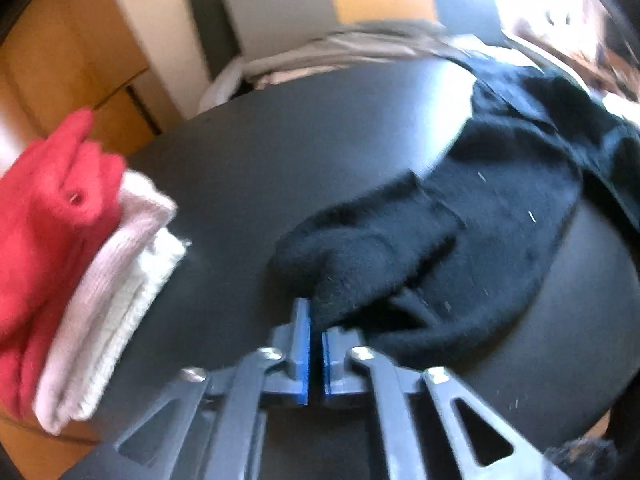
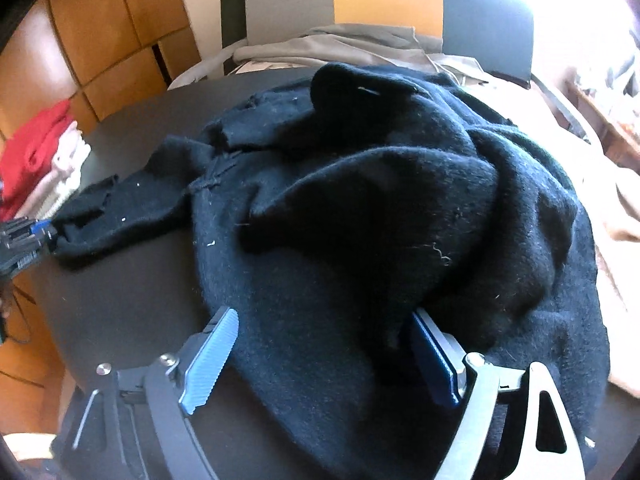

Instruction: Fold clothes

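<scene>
A black sweater [image 2: 380, 208] lies crumpled on the dark round table [image 2: 132, 292]. Its sleeve [image 1: 372, 256] stretches toward my left gripper [image 1: 314, 320], which is shut on the sleeve's cuff end. In the right wrist view that gripper [image 2: 40, 232] shows at the far left, holding the sleeve tip. My right gripper [image 2: 324, 344] is open, its blue pads [image 2: 212, 356] on either side of the sweater's near hem, with cloth lying between them.
A stack of folded clothes, red on top of pink and white [image 1: 60, 248], sits at the table's left edge; it also shows in the right wrist view [image 2: 40, 160]. Grey and beige garments [image 2: 340, 48] lie on a chair behind the table. Wooden cabinets [image 2: 100, 40] stand behind.
</scene>
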{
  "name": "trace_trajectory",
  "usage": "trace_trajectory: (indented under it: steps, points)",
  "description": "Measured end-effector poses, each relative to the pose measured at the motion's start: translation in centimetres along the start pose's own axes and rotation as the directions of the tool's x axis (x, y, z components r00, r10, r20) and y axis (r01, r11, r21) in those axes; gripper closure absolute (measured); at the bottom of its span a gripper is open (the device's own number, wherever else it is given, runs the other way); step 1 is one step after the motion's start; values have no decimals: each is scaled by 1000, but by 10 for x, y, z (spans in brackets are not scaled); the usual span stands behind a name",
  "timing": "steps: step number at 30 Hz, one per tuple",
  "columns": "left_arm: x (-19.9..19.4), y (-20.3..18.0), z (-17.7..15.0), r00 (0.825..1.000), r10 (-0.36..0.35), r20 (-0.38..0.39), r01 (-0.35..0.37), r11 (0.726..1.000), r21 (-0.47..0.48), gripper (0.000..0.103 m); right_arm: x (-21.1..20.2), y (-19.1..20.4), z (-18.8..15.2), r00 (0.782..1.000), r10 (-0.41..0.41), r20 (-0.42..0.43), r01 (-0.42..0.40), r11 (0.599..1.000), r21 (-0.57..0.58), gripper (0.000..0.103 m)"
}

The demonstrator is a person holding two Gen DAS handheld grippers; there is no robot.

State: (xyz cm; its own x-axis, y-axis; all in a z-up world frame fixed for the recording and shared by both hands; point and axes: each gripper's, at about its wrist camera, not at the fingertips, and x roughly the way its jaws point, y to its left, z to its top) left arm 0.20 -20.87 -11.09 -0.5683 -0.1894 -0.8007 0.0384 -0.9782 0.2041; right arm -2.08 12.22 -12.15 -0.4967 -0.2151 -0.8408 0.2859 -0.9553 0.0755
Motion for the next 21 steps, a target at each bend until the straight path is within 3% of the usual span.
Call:
trace_trajectory:
  steps: [3, 7, 10, 12, 14, 16, 17, 19, 21]
  points:
    - [-26, 35, 1, 994, 35, 104, -13, 980, -200, 101, 0, 0, 0, 1000, -2, -3, 2, 1000, 0, 15]
    - [-62, 89, -23, 979, 122, 161, -34, 885, -464, 101, -1, -4, 1, 1000, 19, 0, -19, 999, 30, 14]
    - [-52, 106, -51, 986, 155, 58, -99, 835, -542, 101, 1, 0, 2, 999, 43, 7, -43, 999, 24, 13]
    - [-29, 109, -69, 988, 139, -73, -156, 806, -571, 100, 3, 7, 3, 999, 42, 2, -42, 999, -7, 10]
    - [-17, 116, -84, 984, 106, -142, -173, 749, -639, 99, 6, 14, 3, 1000, 27, -5, -27, 999, -36, 6]
    - [-24, 120, -88, 984, 110, -137, -174, 702, -690, 92, 8, 18, 2, 1000, 14, -6, -14, 998, -57, 3]
    - [-31, 122, -90, 984, 127, -123, -176, 670, -721, 90, 9, 20, 1, 1000, 10, -5, -10, 998, -65, 1]
    - [-49, 127, -93, 981, 166, -99, -178, 578, -797, 88, 10, 21, 0, 1000, 9, 2, -8, 997, -73, 0]
    - [-70, 119, -88, 968, 243, -66, -188, 523, -831, 88, 11, 22, -1, 1000, 5, 11, -4, 997, -79, 0]
